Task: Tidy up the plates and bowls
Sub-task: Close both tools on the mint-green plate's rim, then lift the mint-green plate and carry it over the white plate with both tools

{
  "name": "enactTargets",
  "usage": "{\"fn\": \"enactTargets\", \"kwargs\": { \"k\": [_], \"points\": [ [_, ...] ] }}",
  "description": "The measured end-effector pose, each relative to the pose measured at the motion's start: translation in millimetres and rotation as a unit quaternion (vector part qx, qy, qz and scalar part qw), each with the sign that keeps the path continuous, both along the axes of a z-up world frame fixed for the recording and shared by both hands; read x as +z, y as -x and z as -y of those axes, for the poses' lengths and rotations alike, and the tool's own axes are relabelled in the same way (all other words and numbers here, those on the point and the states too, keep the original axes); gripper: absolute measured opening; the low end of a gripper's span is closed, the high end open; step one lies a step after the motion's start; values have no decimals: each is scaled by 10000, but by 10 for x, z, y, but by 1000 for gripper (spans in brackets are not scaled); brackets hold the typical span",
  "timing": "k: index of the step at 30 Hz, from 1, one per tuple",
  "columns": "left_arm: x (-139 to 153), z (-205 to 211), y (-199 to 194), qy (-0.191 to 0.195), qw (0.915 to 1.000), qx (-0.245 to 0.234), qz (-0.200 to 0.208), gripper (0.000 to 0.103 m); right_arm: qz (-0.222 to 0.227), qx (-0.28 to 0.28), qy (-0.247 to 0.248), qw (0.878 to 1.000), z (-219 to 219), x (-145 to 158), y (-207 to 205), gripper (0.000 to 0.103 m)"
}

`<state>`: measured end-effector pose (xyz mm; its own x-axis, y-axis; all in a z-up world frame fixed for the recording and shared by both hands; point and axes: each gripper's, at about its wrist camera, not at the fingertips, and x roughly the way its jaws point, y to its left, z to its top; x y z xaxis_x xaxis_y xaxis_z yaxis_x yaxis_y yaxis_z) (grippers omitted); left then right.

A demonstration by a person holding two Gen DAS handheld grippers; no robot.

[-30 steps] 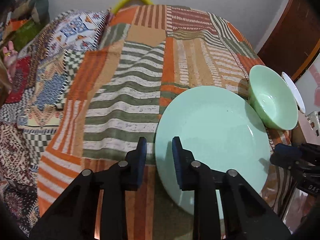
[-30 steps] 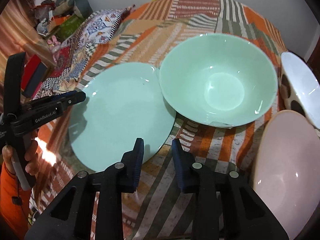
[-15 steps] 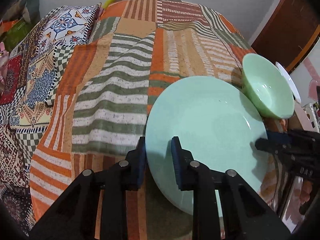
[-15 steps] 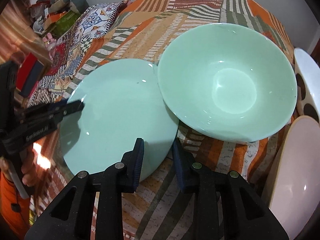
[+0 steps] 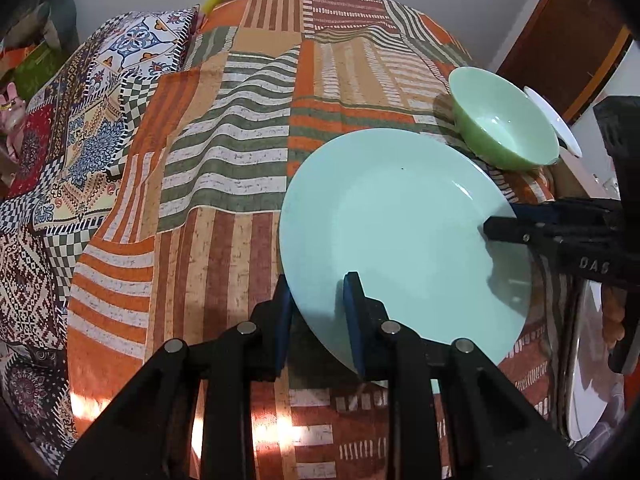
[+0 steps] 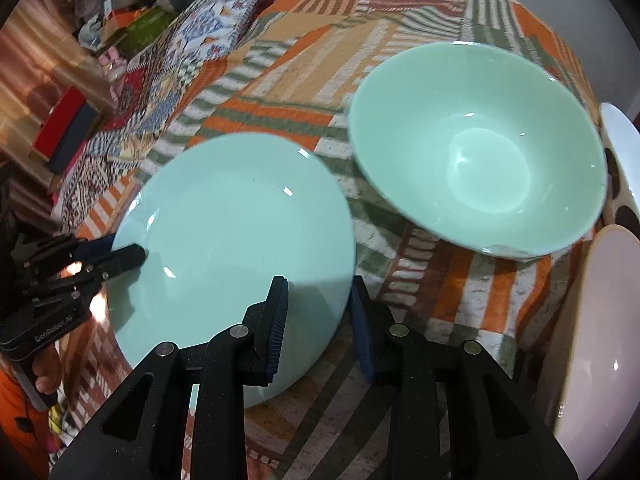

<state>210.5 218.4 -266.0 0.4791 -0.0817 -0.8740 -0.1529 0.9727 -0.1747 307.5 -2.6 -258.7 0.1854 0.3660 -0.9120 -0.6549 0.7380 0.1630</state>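
Pointing steeply down at the patchwork cloth (image 5: 224,208), we hold both grippers on opposite edges of the pale green plate (image 5: 400,232). Our left gripper (image 5: 318,320) straddles the near rim — one pad under, one on top — narrow, though we cannot tell whether the pads press. Our right gripper (image 6: 320,320) straddles the plate's opposite edge; its jaws have just been opening, and a gap shows beside the rim. The plate lies on the cloth, tilted, its far edge just beside the green bowl (image 6: 480,148), a strip of cloth between them. A pink bowl (image 6: 592,320) and a white spotted dish (image 6: 620,152) crowd the right edge — the cloth to the left lies open.
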Motion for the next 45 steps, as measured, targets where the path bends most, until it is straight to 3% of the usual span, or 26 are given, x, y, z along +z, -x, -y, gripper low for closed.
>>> {"fn": "enactTargets", "kwargs": {
  "k": [10,30,45],
  "points": [
    [89,46,28,-116,9998,138,74,25,-84,-153,-247,9995,71,73,16,29],
    [1144,328,628,-210,9931,240,1131,25,804,-253,-1338,9874,523,1019,545,29],
    [1647,892,1117,-573,9850,101,1622,25,1323,-333,-1701,9759,1065,1368,1061,29]
  ]
}}
